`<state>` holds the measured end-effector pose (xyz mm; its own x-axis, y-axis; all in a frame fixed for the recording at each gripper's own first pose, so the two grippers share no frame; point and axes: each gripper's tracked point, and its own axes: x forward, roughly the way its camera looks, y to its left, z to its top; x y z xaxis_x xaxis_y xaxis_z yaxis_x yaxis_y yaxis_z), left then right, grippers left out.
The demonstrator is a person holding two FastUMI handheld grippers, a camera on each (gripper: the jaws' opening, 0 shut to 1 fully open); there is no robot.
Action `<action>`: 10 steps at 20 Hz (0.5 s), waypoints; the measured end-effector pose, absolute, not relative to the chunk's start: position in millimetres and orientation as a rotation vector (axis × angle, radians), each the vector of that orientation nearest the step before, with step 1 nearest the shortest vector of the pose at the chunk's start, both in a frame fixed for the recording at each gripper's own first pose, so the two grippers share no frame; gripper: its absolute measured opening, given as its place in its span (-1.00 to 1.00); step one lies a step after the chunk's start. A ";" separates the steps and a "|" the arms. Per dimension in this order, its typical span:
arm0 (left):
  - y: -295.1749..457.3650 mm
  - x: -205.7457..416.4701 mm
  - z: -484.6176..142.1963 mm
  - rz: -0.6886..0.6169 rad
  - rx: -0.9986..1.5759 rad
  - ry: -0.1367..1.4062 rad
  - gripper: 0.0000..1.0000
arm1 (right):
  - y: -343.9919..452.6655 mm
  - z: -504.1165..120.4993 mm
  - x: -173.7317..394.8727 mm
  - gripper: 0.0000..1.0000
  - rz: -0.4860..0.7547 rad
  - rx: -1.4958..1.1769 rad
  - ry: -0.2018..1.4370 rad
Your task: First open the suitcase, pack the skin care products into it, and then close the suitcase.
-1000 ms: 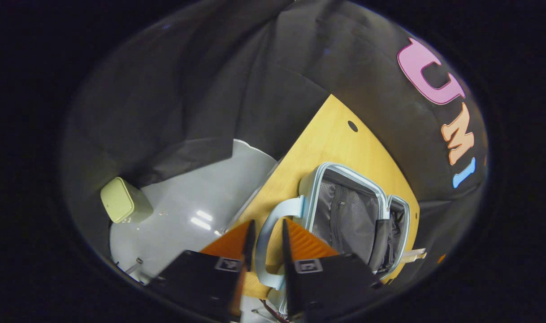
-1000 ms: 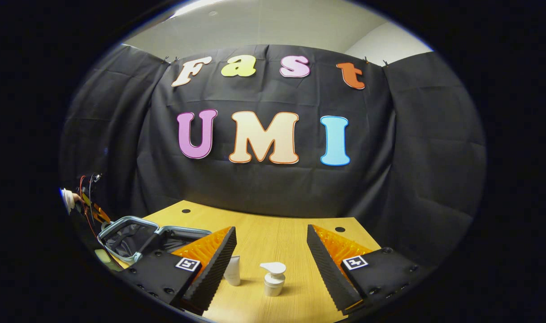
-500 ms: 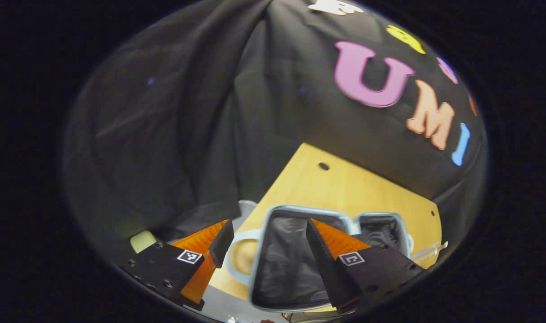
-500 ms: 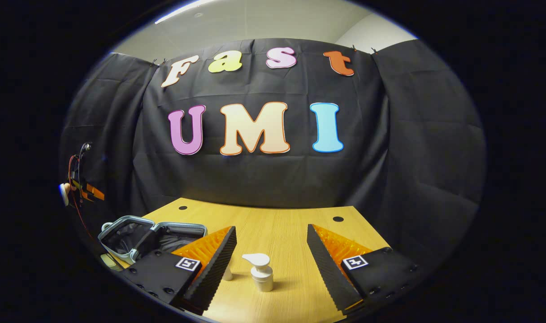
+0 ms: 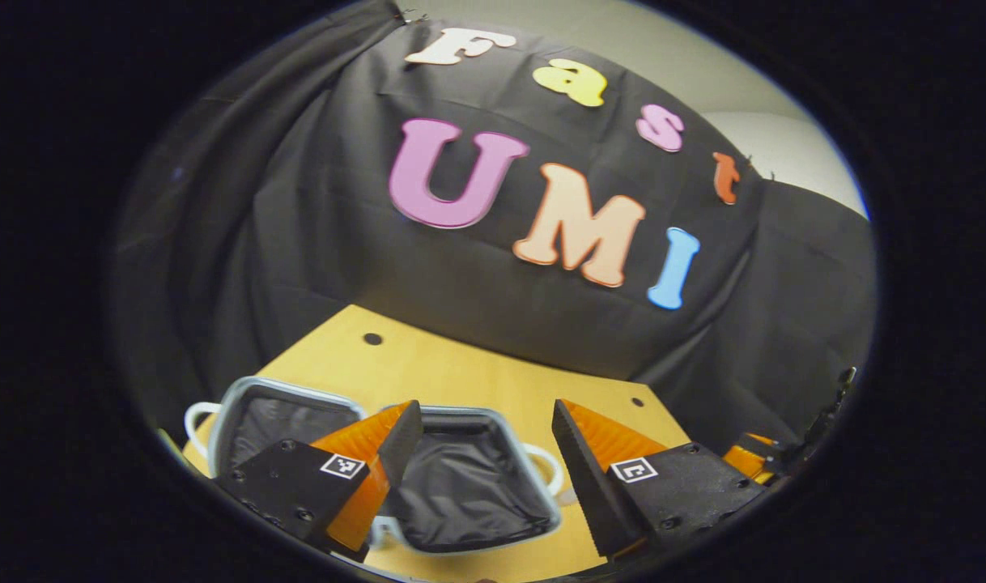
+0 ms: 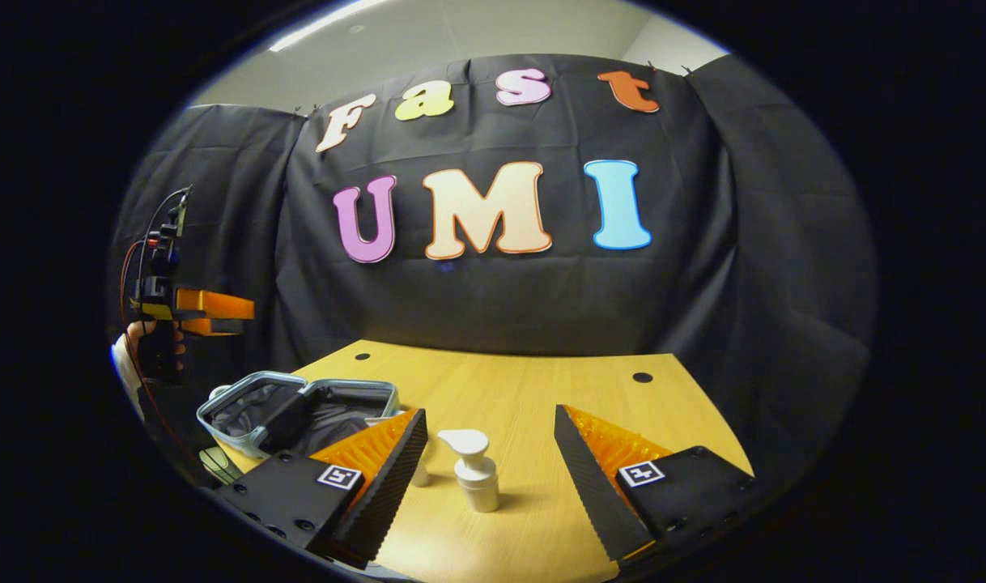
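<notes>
Left gripper view is showing us the suitcase (image 5: 396, 470) lying open on the wooden table (image 5: 461, 380), both halves spread flat with their dark linings facing up and a pale handle loop sticking out at each outer end. We are seeing the left gripper (image 5: 485, 453) hanging above it with its fingers spread wide apart and gripping nothing; the right-hand half of the case is showing in the gap between them. In the right gripper view we are finding the same suitcase (image 6: 299, 409) sitting near the table's left edge, and the left gripper (image 6: 206, 312) hovering in the air above it, held by a hand (image 6: 149, 356) (from this side we cannot tell how its fingers are standing). Closer in, a white pump bottle (image 6: 473, 474) is standing upright on the table (image 6: 541, 389), well apart from the case, with a second small white container (image 6: 420, 474) just beside it, partly hidden behind a finger. The right gripper (image 6: 489, 465) is also standing wide open and empty, the pump bottle showing between its fingers.
</notes>
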<state>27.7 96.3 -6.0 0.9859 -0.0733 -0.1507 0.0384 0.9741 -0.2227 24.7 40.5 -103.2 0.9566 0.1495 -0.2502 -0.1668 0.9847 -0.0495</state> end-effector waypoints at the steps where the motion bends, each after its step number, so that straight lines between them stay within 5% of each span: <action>1: 74.1 32.9 -13.5 -0.079 -0.192 0.151 0.88 | 41.6 -113.2 25.2 1.00 0.178 -0.070 0.261; 10: -61.2 57.1 -148.4 -0.328 -0.077 0.295 0.88 | 55.9 -205.6 36.3 0.94 0.281 -0.081 0.341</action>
